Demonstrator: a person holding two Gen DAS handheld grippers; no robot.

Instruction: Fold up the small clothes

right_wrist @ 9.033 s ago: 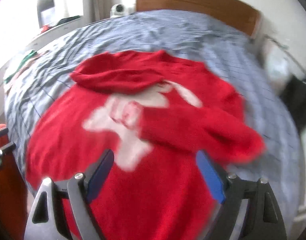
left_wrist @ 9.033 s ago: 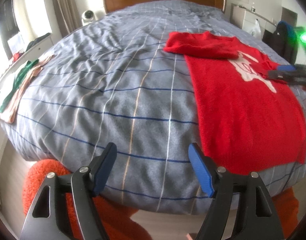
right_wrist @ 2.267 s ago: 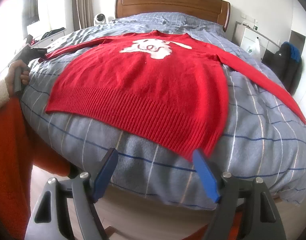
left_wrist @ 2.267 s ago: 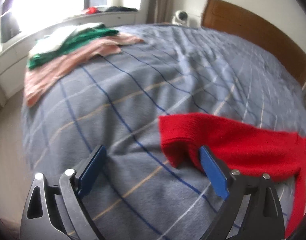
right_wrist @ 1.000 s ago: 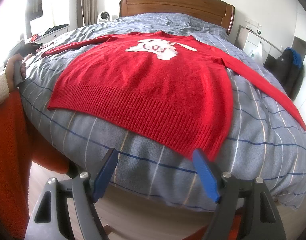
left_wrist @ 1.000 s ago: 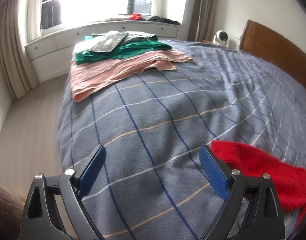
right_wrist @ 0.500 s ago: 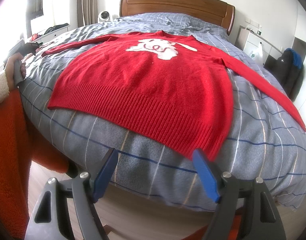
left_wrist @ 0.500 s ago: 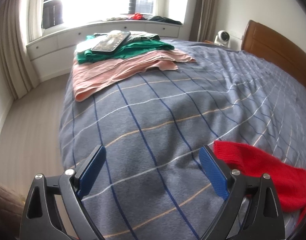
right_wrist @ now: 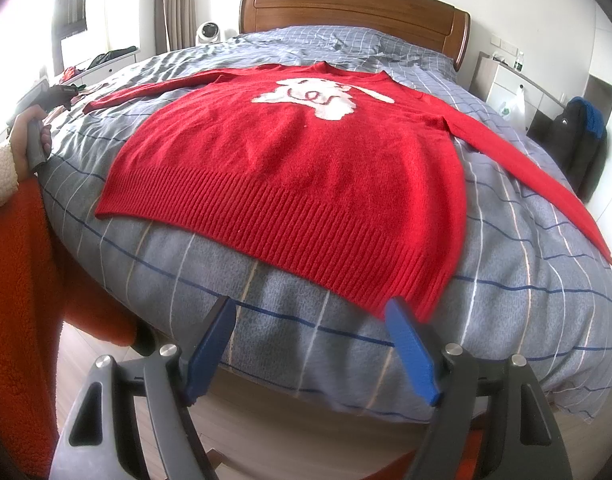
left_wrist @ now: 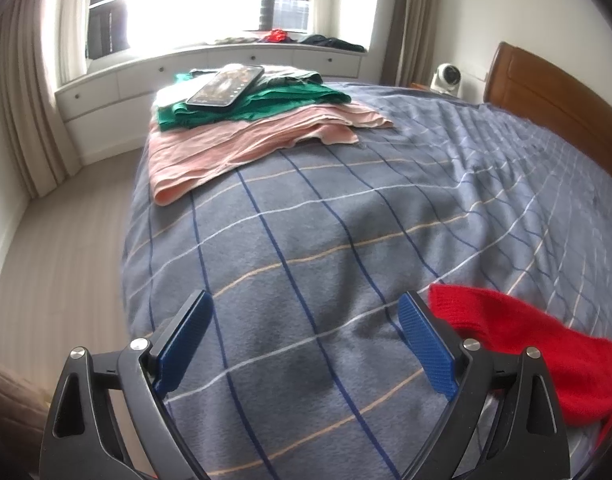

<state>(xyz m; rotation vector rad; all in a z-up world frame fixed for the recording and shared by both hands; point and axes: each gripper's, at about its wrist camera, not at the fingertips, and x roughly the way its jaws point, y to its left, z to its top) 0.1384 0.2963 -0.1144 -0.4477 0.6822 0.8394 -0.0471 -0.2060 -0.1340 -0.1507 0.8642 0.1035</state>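
Observation:
A red knit sweater point(right_wrist: 306, 160) with a white animal motif lies flat and face up on the blue checked bed, both sleeves spread out. My right gripper point(right_wrist: 310, 316) is open and empty, just off the foot of the bed in front of the ribbed hem. My left gripper point(left_wrist: 306, 312) is open and empty above the bedcover; the left sleeve cuff point(left_wrist: 486, 320) lies just right of its right finger, apart from it. In the right wrist view the left gripper point(right_wrist: 60, 94) shows at the far left, held in a hand.
A stack of folded clothes, pink point(left_wrist: 246, 140) under green point(left_wrist: 266, 100), sits at the bed corner with a phone point(left_wrist: 226, 86) on top. White window drawers point(left_wrist: 226, 64) stand behind. Wooden headboard point(right_wrist: 346, 8) at the far end; dark bag point(right_wrist: 578, 136) at right.
Over the last seconds the sweater was spread out flat from a folded-in state. In the last second the left gripper's view shifted slightly; the right gripper has held still.

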